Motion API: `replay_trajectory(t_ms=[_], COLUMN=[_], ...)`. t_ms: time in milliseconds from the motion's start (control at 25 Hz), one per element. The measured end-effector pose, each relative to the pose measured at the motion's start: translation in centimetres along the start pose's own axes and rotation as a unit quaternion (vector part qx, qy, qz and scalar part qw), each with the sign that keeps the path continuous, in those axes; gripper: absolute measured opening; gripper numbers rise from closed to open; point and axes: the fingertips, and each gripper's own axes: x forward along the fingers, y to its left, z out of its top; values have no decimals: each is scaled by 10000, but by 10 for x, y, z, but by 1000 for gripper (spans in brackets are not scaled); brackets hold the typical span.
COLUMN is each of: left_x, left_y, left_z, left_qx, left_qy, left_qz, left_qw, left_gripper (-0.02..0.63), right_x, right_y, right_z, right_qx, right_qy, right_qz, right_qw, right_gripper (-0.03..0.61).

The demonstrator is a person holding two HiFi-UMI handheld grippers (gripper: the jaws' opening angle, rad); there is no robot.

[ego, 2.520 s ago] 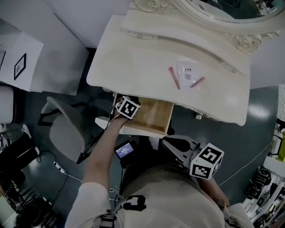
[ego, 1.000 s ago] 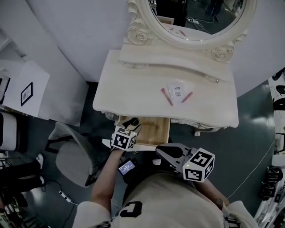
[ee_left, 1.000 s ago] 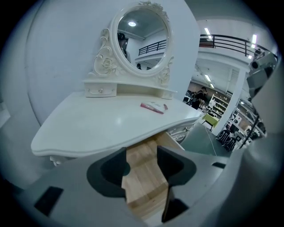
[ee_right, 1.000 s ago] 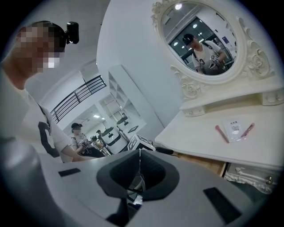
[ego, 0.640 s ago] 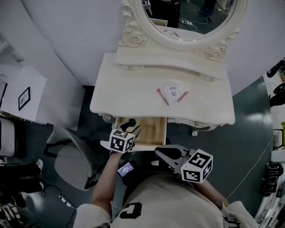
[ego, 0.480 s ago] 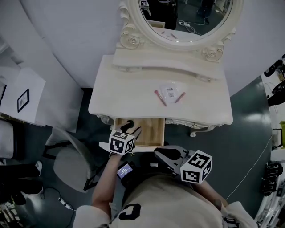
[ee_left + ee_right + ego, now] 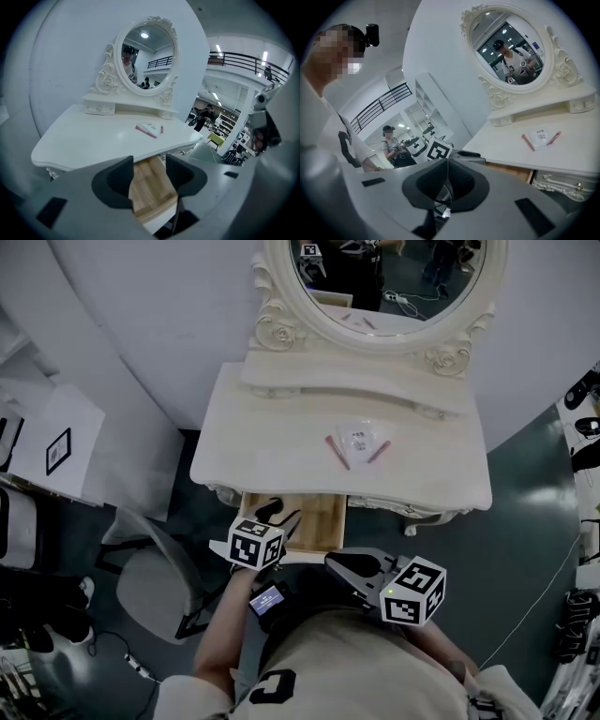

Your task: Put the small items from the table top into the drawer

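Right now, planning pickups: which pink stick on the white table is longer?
The pink stick left of the white sachet, head view; the other is shorter.

Table (image 7: 253, 446) cream-white, drawer (image 7: 319, 517) inside pale wood grain. Two sticks (image 7: 336, 452) pink, packet (image 7: 361, 437) white with dark print. Marker cubes (image 7: 255, 543) black-and-white squares. Chair (image 7: 155, 585) grey, floor (image 7: 525, 484) dark teal.

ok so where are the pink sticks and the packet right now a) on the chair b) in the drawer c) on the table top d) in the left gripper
c: the pink sticks and the packet lie together on the table top, and the open drawer shows only bare wood.
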Motion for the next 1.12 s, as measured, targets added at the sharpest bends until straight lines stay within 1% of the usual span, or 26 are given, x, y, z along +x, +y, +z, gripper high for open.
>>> replay_trajectory(t_ms=[160,560,800,1120], left_x=[5,25,40,61], left_y=[-10,-36,-42,-54], left_z=[5,30,45,60], left_qx=[-74,-143,-240,-295], left_qy=[26,16,26,86], left_qz=[87,360,545,712], left_qw=[9999,9992,9982,9970], left_gripper=[262,261,259,259], right_x=[-14,-51,-68,-86], right_y=[-9,-34,-56,-81], right_z=[5,22,32,37], right_qx=[59,74,96,230], right_qy=[-75,-154,-201,-135], right_qz=[81,442,604,837], right_qw=[9999,9989,9979,9961], right_gripper=[29,28,29,28])
